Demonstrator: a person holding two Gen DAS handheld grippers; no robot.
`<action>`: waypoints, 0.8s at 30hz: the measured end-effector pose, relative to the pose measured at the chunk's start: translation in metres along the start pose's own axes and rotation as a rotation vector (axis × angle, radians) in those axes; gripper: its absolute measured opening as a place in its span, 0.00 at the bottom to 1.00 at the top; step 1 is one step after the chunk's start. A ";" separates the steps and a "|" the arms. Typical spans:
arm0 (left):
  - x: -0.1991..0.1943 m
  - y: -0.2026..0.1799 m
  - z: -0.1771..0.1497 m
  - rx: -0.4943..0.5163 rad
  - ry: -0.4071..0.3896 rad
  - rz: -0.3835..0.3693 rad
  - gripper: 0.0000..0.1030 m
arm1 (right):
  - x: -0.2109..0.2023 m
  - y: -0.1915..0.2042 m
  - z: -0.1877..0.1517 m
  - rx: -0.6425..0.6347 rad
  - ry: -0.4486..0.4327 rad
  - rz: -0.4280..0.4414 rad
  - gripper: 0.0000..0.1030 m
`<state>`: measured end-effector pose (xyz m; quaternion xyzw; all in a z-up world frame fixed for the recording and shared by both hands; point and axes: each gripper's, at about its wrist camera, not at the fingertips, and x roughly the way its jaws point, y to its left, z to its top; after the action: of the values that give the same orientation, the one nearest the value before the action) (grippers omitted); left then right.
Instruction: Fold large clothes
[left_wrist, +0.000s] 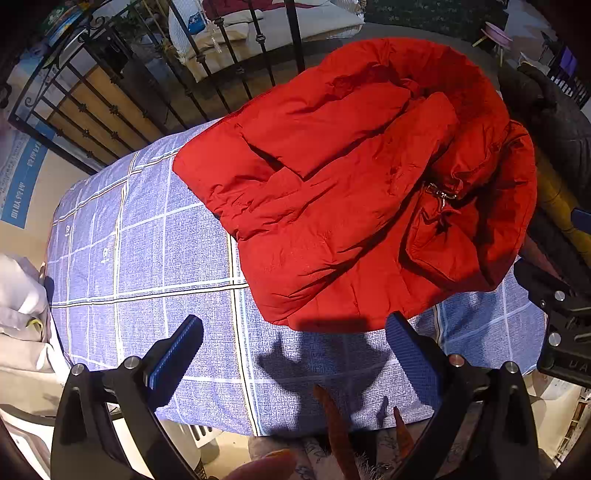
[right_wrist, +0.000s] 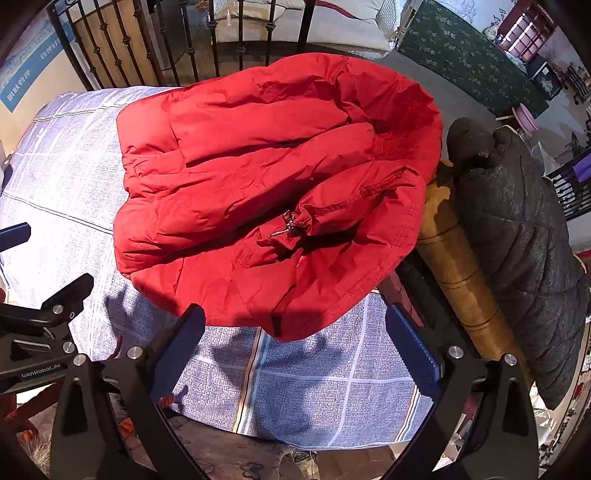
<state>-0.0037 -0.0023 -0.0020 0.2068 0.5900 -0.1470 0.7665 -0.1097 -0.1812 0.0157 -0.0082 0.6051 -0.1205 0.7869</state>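
A red padded jacket (left_wrist: 351, 177) lies folded in a bundle on a table covered with a blue checked cloth (left_wrist: 140, 251); its sleeves are folded across the front and the hood hangs at the right edge. It also shows in the right wrist view (right_wrist: 273, 192). My left gripper (left_wrist: 295, 343) is open and empty, hovering above the cloth just in front of the jacket's near hem. My right gripper (right_wrist: 295, 332) is open and empty, just in front of the jacket's near edge. The right gripper's body (left_wrist: 565, 314) shows at the right of the left wrist view.
A black iron railing (left_wrist: 147, 92) stands behind the table. A dark padded garment (right_wrist: 517, 240) hangs over a brown wooden rail (right_wrist: 458, 266) to the right. White bedding (left_wrist: 22, 314) lies at the left. The blue cloth (right_wrist: 314, 384) ends at the table's near edge.
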 end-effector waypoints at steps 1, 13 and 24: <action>0.000 0.000 0.000 0.000 0.000 0.000 0.94 | 0.001 0.000 0.000 -0.001 0.001 -0.001 0.94; 0.002 0.002 -0.002 -0.001 0.003 0.006 0.94 | 0.003 0.000 -0.002 -0.004 0.009 -0.001 0.94; 0.003 0.002 -0.003 -0.006 0.009 0.009 0.94 | 0.004 0.000 -0.002 -0.006 0.012 -0.002 0.94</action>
<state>-0.0043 0.0010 -0.0050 0.2078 0.5930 -0.1412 0.7650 -0.1109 -0.1815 0.0114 -0.0103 0.6101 -0.1195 0.7832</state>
